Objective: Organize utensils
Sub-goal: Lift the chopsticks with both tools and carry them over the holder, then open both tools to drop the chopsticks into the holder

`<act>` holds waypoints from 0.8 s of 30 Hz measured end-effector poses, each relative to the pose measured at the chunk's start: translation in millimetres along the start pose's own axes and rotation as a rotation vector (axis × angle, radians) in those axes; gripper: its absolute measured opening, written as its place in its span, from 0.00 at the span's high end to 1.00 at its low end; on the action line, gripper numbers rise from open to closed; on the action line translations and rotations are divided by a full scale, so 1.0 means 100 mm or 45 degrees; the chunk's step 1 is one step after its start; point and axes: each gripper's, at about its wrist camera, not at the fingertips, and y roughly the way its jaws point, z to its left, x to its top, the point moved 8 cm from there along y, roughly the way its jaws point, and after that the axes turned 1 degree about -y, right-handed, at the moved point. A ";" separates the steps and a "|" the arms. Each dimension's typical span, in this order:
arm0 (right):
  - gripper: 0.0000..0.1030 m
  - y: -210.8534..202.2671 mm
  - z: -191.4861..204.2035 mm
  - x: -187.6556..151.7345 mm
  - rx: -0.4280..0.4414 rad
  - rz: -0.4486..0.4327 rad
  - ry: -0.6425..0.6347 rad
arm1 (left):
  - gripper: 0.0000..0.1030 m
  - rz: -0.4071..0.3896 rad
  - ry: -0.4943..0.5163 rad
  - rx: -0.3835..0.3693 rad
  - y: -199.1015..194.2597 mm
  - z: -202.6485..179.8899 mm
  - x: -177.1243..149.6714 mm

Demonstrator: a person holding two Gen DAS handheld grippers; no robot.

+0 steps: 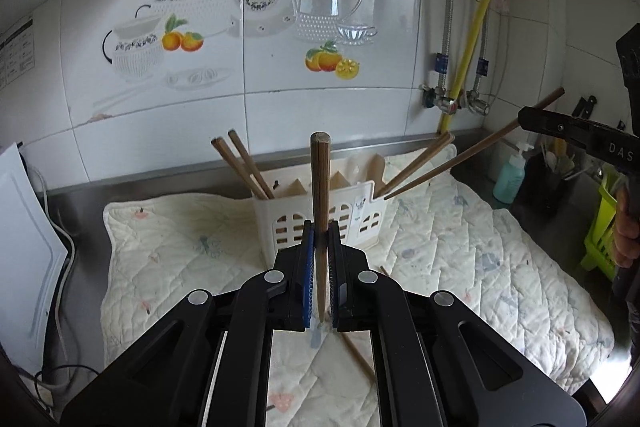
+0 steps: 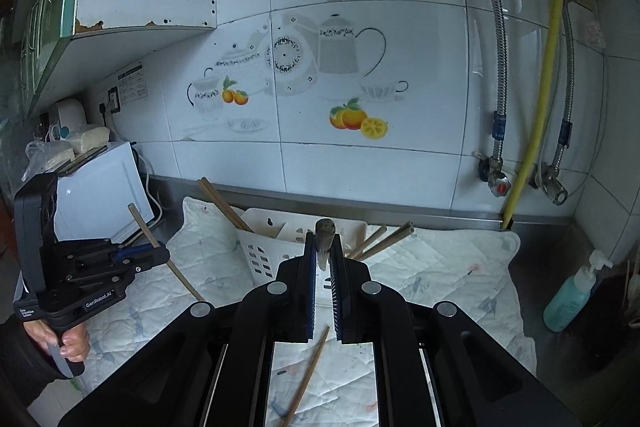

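Both jaws clamped: left gripper (image 1: 320, 239) and right gripper (image 2: 324, 247) each pinch one chopstick (image 1: 320, 195) above the white holder (image 1: 320, 215). Tilt tips down, release inside a compartment.

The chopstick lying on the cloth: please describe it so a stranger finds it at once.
Find the quilted cloth on the steel counter, before the white holder. One chopstick lies flat there, below the right gripper; all the others are held or lean in the holder.
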 end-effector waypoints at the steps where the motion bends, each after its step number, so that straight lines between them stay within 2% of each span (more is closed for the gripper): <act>1: 0.94 0.01 -0.01 0.05 -0.001 0.000 -0.003 | 0.95 -0.015 0.003 -0.001 -0.01 -0.01 0.08; 9: 0.94 0.17 -0.16 0.29 -0.022 0.041 -0.008 | 0.95 -0.172 -0.008 0.008 -0.09 0.01 0.76; 15: 0.94 0.39 -0.24 0.35 -0.008 0.099 0.010 | 0.95 -0.287 0.016 0.100 -0.02 0.06 1.13; 19: 0.94 0.55 -0.24 0.34 -0.006 0.146 0.001 | 0.95 -0.271 0.026 0.160 0.20 0.12 1.20; 24: 0.94 0.74 -0.24 0.29 0.002 0.198 -0.007 | 0.95 -0.206 -0.002 0.171 0.46 0.24 1.14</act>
